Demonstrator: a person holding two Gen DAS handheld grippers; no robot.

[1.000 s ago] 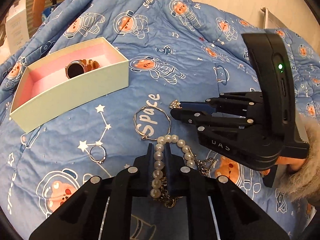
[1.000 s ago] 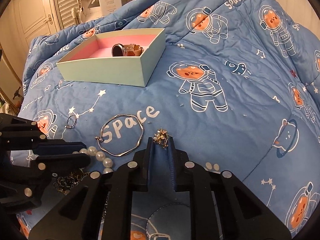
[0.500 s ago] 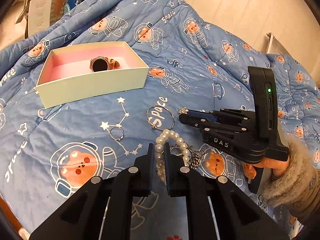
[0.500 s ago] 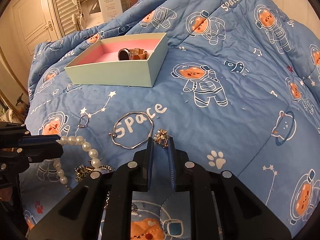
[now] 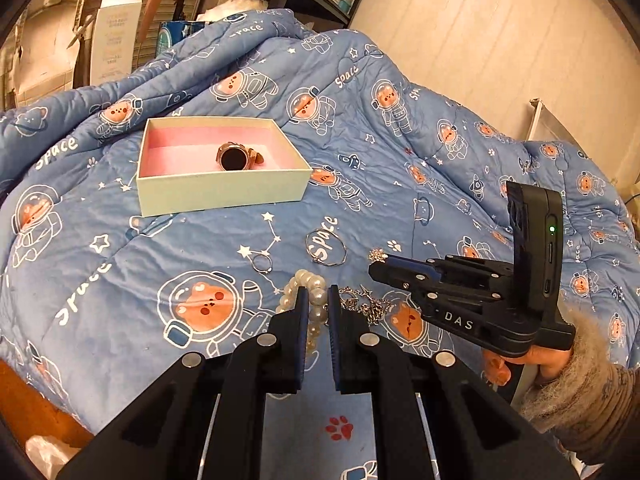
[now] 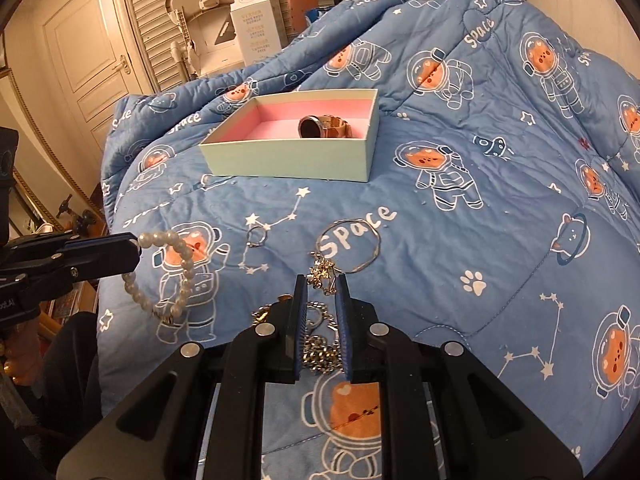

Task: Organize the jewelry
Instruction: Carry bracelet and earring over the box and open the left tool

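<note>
My left gripper (image 5: 318, 294) is shut on a pearl bracelet (image 5: 306, 292) and holds it lifted above the quilt; from the right wrist view the pearl bracelet (image 6: 176, 276) hangs from the left gripper (image 6: 134, 250). My right gripper (image 6: 322, 282) is shut on a small gold brooch (image 6: 322, 274), also seen at its tip (image 5: 377, 256). A pale green box (image 5: 224, 194) with pink lining holds a watch (image 5: 236, 157). A wire bangle (image 5: 326, 246), a ring (image 5: 262, 262) and a chain (image 5: 370, 306) lie on the quilt.
A blue astronaut-print quilt (image 5: 400, 160) covers the bed. A white carton (image 6: 256, 28) and a door (image 6: 92, 48) stand beyond the bed's far edge. Wooden floor shows at the bed's near left corner (image 5: 36, 408).
Both grippers have risen and pulled back from the quilt. The pearl bracelet has been lifted off the bed and now hangs free; the brooch rises with the right gripper.
</note>
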